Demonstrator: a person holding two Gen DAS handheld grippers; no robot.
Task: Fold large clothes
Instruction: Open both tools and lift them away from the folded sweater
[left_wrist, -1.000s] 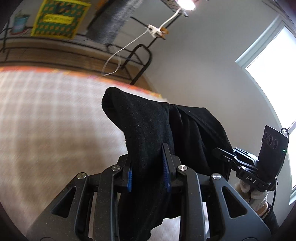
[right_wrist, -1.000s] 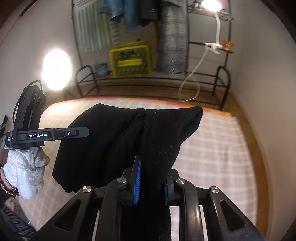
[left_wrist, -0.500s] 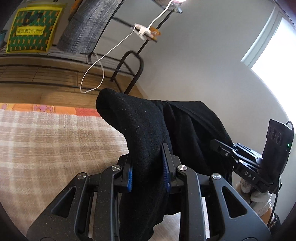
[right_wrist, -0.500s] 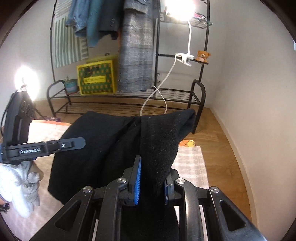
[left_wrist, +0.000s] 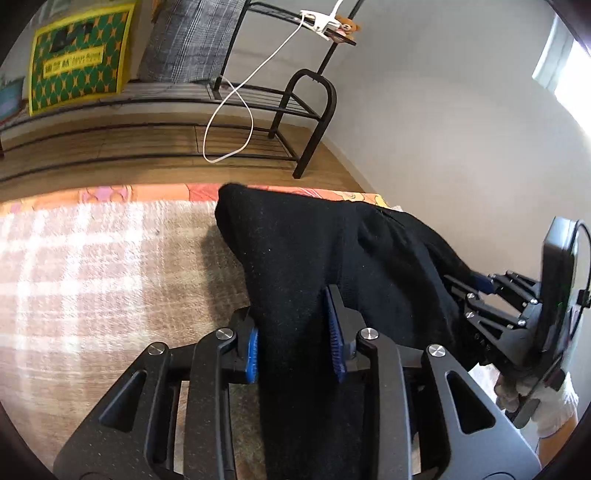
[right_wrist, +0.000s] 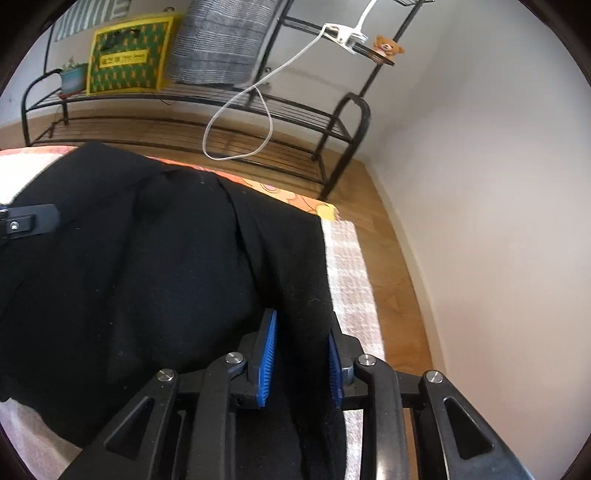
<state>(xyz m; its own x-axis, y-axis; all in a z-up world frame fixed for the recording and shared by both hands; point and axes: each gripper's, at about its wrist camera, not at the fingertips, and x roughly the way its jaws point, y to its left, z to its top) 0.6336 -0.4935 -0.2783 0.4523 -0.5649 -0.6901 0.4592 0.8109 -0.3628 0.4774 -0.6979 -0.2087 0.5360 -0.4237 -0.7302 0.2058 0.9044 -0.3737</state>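
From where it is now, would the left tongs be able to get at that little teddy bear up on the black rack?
Probably not as things stand. The left tongs have the black garment between their pads as they open, and the teddy bear sits high on the black rack, beyond the plaid blanket and a strip of floor.

One black garment (left_wrist: 295, 258), two grippers (one checked blanket (left_wrist: 92, 277) beneath)

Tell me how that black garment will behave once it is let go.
Probably floppy: the black garment sags in soft folds between both tongs. Likely thick, since it fills the gap between the opening left tongs. It should settle flat on the checked blanket, not slide.
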